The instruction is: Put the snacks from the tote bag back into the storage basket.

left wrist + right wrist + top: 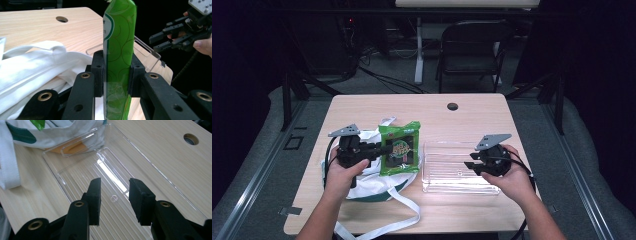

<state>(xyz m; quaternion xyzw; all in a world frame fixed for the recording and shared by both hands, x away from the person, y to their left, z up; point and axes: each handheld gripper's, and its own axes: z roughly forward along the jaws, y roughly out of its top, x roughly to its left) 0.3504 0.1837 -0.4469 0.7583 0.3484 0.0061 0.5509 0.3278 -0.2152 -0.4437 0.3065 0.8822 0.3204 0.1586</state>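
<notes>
Two grippers work over a pale wooden table (362, 107). From the high view its whole top shows, with a round hole (452, 106) near the far edge; the gripper views each cut it off. A white cloth bag (374, 187) with teal trim lies toward the near left corner, its strap hanging over the near edge; the left gripper view shows its folds but hides the trim. A clear plastic tray (439, 172) sits right of the bag toward the near right corner, faint from above, while the right gripper view brings out its ribbed floor and a rim pressed against the bag. The left gripper (379, 149) is clamped on a green snack packet (400, 148), held over the bag just left of the tray; the high view shows its printed face, too small to read, and the left gripper view shows it edge-on, top cropped. The right gripper (473, 166) hangs over the tray's right part, jaws apart with nothing between them.
</notes>
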